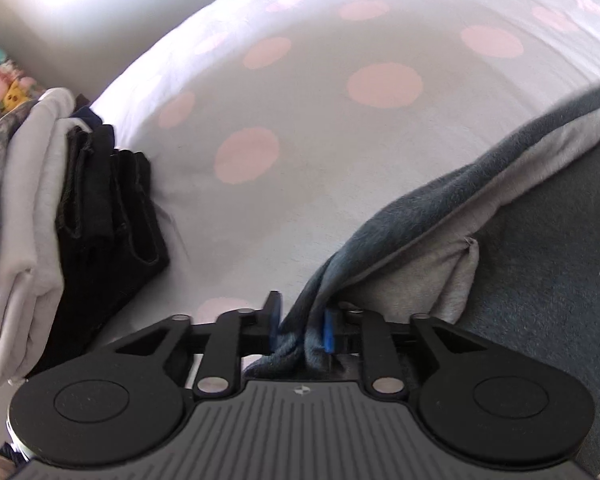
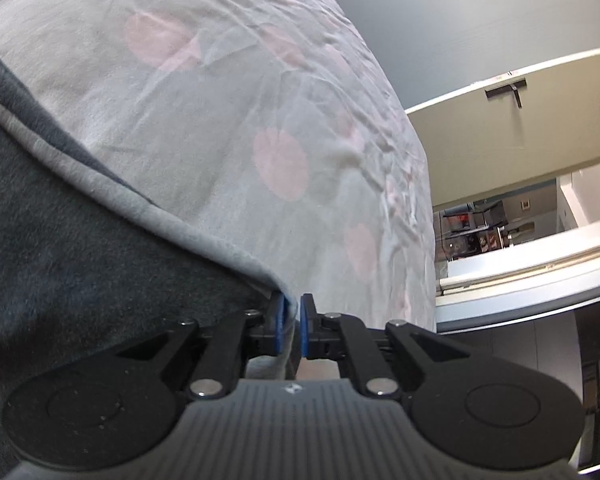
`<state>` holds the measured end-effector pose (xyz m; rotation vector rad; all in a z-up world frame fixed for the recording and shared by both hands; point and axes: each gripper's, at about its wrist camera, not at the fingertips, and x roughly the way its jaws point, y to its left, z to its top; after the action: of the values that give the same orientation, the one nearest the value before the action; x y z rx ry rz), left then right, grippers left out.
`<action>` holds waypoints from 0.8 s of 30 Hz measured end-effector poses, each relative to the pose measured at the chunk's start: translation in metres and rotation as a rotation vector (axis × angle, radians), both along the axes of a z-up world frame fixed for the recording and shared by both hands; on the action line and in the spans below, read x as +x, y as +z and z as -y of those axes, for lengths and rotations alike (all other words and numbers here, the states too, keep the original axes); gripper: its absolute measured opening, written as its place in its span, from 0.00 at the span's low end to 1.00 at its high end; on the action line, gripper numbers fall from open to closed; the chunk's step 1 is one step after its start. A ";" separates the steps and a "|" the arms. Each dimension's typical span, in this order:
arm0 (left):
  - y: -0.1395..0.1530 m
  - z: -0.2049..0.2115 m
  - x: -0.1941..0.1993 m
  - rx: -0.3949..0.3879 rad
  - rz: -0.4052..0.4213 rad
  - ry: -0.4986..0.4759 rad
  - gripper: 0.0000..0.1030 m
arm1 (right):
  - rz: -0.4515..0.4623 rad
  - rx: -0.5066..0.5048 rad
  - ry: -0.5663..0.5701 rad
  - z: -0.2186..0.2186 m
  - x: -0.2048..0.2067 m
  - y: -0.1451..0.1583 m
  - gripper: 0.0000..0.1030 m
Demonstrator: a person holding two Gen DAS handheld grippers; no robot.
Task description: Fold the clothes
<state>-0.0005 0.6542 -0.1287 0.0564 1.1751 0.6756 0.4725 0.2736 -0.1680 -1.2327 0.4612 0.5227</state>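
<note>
A dark grey garment with a pale grey fleece lining (image 1: pixel 532 264) lies on the polka-dot bed sheet (image 1: pixel 384 84). My left gripper (image 1: pixel 301 330) is shut on a bunched edge of it, with cloth pinched between the blue pads. The same garment (image 2: pixel 72 248) fills the left of the right wrist view, its pale lining turned up along the edge. My right gripper (image 2: pixel 291 328) is shut on its corner, with a thin fold of cloth between the blue pads.
A stack of folded clothes (image 1: pixel 60 216), white on the outside and black inside, sits on the bed at the left. The bed's edge (image 2: pixel 428 216) drops off at the right, with a cream door (image 2: pixel 520 132) and a room behind it.
</note>
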 end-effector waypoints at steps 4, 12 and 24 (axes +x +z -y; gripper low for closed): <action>0.020 0.000 -0.019 -0.005 0.110 0.111 0.48 | 0.012 0.104 -0.072 0.019 0.000 0.022 0.40; 0.040 0.062 -0.033 0.065 0.160 0.015 0.48 | -0.099 0.285 -0.162 0.065 -0.023 0.058 0.41; -0.011 0.112 0.051 -0.200 0.267 -0.140 0.44 | -0.567 0.549 0.027 0.000 -0.115 0.031 0.23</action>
<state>0.0508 0.5419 -0.1398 -0.1164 0.9654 0.4248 0.3570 0.2741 -0.1372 -0.5512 0.7179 0.9571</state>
